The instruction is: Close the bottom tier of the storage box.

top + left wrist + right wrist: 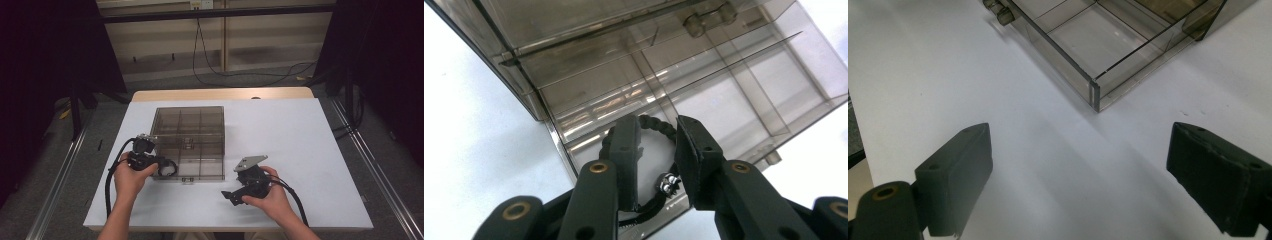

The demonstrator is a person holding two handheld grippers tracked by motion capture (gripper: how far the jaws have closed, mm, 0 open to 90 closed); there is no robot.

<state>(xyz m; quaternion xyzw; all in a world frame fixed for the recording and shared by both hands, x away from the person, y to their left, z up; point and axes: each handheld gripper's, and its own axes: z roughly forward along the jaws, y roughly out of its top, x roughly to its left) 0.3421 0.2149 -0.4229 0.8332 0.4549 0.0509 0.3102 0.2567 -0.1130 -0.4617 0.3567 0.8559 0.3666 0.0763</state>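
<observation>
My right tongs (231, 196) hover low over the white table (300, 145), jaws spread wide with nothing between them, just short of the near right corner of the smoky clear divided box (188, 142). My left tongs (656, 150) are at the box's near left corner, jaws narrowed around a black beaded bracelet (656, 125) with a small silver charm; whether the pads actually pinch it I cannot tell. The bracelet lies in the box's near left compartment. Beyond the box, the table's wooden far edge (222, 94) shows.
</observation>
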